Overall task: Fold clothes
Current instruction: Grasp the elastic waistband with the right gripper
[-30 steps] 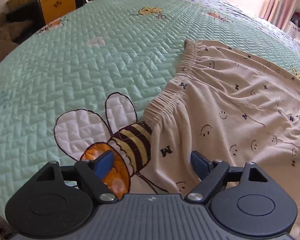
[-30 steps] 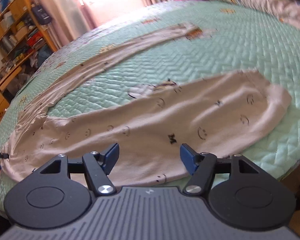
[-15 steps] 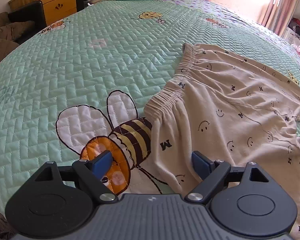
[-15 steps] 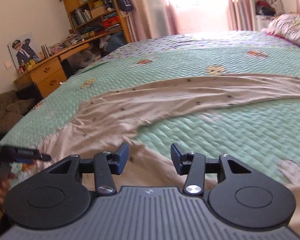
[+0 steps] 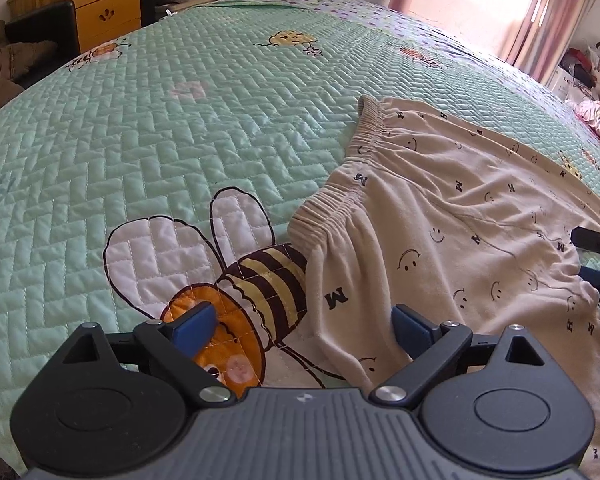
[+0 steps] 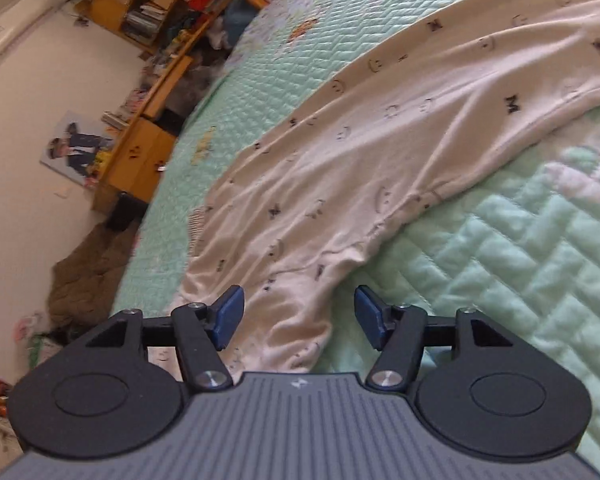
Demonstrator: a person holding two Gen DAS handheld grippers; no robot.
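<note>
both wrist views look down, close over the trousers (image 5: pixel 440 216).

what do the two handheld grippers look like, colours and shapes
The left gripper and the right gripper look alike: a ribbed grey body with a small white mark, two round black discs, black linkage arms with silver pivot screws, and blue finger pads.

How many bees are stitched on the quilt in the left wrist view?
4, maybe more under the pants: one big bee at the left gripper, three small, far left, far centre, and far right.
</note>
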